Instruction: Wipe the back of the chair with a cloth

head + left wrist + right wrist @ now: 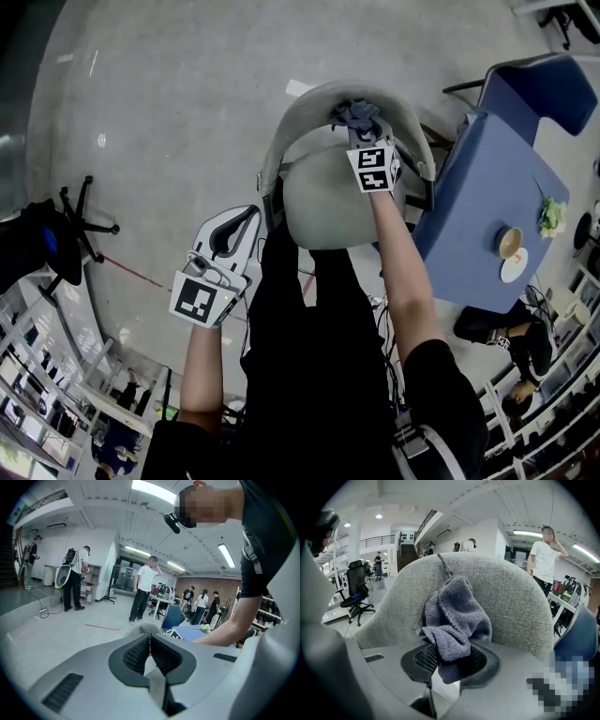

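Two grippers show in the head view, one at each side of a grey fabric chair (328, 202) that stands just in front of the person. The right gripper (361, 131) reaches over the seat to the curved chair back (309, 103), and its fingers (423, 659) pinch a crumpled blue-grey cloth (454, 616). The right gripper view shows the bunched cloth lying against the inner face of the backrest (511, 602), near the top edge, with one fold hanging down between the dark ribbed pads. From the head view the cloth (354, 114) appears as a small dark wad at the top middle of the backrest. The left gripper (246, 220) hovers to the left of the seat, apart from the chair, over the grey floor (169, 112). In the left gripper view its fingers (136, 653) are pressed together with nothing between them, and the left gripper (150, 637) points out into an open room where several people stand. A blue desk (487, 187) stands just to the right of the chair, carrying a cup on a saucer (512, 246) and a small green plant (551, 216). A blue chair (553, 89) sits beyond it, and a black office chair (56, 234) stands well apart at the far left.
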Motion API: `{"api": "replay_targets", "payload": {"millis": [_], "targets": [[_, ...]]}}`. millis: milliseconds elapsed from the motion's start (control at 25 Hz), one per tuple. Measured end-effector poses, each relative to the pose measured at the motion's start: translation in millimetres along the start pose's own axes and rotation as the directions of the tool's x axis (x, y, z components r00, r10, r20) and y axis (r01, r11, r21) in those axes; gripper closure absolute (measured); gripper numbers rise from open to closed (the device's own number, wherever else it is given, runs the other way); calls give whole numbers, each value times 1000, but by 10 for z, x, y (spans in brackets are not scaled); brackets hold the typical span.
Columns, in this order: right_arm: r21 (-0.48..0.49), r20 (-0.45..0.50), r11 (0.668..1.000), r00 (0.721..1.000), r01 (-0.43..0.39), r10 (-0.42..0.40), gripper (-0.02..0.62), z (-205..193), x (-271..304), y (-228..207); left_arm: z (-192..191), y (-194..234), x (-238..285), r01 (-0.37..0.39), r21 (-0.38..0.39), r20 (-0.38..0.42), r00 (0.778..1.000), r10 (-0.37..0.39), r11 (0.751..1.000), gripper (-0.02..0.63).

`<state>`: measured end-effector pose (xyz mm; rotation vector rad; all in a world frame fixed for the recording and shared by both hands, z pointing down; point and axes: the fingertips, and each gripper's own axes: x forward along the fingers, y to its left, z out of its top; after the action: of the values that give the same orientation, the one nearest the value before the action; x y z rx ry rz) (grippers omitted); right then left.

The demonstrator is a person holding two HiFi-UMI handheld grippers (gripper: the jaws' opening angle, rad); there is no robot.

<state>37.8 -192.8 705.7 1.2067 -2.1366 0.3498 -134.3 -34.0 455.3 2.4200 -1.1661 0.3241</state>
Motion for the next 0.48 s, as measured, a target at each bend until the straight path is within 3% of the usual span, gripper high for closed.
{"api": "replay_targets", "payload": {"millis": [480], "targets": [[-73,24,991,993,-115,117,476,12,195,494,-85,100,-11,-12,-19,1,1000,12,1000,579]]}}
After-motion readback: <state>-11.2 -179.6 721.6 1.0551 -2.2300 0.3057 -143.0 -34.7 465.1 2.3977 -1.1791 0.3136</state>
